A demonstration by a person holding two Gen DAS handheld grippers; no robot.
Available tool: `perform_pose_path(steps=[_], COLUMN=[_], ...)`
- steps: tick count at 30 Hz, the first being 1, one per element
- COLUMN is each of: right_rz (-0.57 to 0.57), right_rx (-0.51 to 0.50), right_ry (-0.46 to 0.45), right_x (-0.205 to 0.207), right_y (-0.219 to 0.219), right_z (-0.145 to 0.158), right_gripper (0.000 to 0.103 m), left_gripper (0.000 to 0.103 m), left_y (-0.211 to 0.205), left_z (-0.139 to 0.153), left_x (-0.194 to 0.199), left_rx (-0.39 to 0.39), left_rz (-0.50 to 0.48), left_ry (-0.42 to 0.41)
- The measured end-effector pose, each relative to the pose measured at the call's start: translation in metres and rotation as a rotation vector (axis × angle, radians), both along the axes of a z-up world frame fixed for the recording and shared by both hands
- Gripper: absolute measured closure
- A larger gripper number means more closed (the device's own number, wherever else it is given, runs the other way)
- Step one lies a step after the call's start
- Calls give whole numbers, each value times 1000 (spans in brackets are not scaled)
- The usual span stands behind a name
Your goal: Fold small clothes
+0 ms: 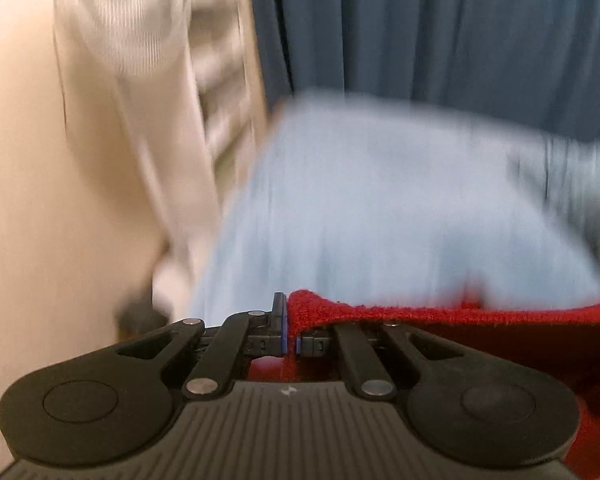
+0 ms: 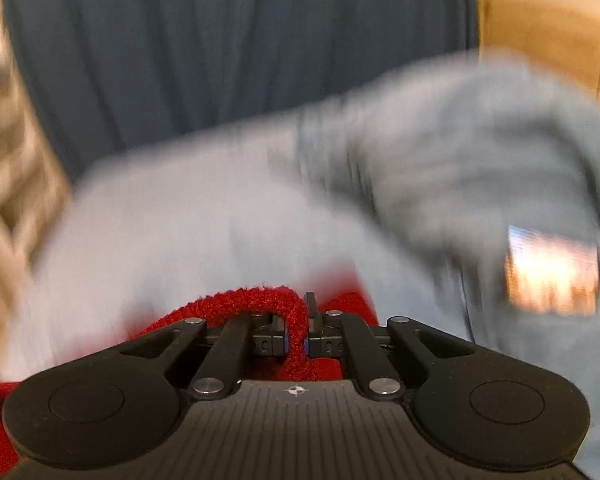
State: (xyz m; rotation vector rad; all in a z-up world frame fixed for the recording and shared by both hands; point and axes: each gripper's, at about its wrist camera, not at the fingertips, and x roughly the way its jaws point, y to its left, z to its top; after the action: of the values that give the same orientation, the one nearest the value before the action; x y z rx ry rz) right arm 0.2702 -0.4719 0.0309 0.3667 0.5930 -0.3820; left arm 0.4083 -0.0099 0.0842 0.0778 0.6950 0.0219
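Background: dark blue curtain point(image 1: 440, 28) behind, cream wall point(image 1: 20, 160) off to the side; a pale blue surface point(image 1: 360, 208), heavily motion-blurred, fills the mid-field of both views. A blurred grey-blue garment point(image 2: 460, 152) lies on it in the right wrist view.

Red cloth point(image 1: 380, 314): knitted or fleecy, stretched between the two tools. Left gripper point(image 1: 291, 330) is clamped tight on one edge; right gripper point(image 2: 296, 330) is clamped tight on another part of the edge, where the fabric bunches into a roll between the jaws.

Orientation: the gripped edge runs roughly sideways from one tool to the other, so the long axis appears to lie across the person's front. The rest of the cloth drops below the tools and out of view; its full shape cannot be read.

Step in hand, as judged: carrying the held edge over for a fold. To do it well, keep both grips level and the edge taut, move the two hands together, and lay the edge down square before letting go.
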Motion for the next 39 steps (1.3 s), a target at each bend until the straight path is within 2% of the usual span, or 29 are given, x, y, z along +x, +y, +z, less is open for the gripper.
perform_pose_path(steps=[2,4,5,7,9,11,13,20,22,24,25,27,33,35,37,39], right_rz=[-36,-33,-23,-6,6,31,52,86,82,77,74,76,86,97,100,90], right_rx=[-2,-36,-60,-75,-88,-111,-99,12,55,83,75,68,88,75,60,66], right_ry=[-159,-283,-309,-353,-376,-362,-291,108,233,329,352,346,310,310,332,384], right_x=[21,13,5,-12,-34,-52,-69,-140,-160,-175,-185,-200,-229,-244,-259,-265], right_y=[-9,-13,-13,-14,-13,-9,-4,29,40,53,60,66,67,73,73,73], right_z=[72,124,139,150,145,125,89,-108,-163,-200,-212,-219,-196,-190,-198,-219], right_gripper=[98,98,98,98,98,98,98,98,98,98,98,98,98,98,98,96], left_gripper=[99,99,99,99,99,99,99,99,99,99,99,99,99,99,98,89], left_y=[-7,-9,-10,-9,-6,-4,3,26,28,34,35,39,50,52,50,51], left_z=[72,125,140,159,153,124,82,-145,-200,-237,-249,-255,-230,-230,-235,-254], left_x=[14,8,4,-9,-24,-42,-56,-132,-152,-170,-181,-194,-223,-239,-254,-257], left_rx=[-42,-55,-51,-69,-76,-33,9,170,192,227,246,239,188,184,186,172], left_rz=[-10,-24,-30,-44,-62,-73,-87,-113,-122,-119,-130,-137,-151,-158,-164,-175], left_ry=[-139,-260,-301,-338,-345,-302,-221,189,294,351,350,342,295,294,320,352])
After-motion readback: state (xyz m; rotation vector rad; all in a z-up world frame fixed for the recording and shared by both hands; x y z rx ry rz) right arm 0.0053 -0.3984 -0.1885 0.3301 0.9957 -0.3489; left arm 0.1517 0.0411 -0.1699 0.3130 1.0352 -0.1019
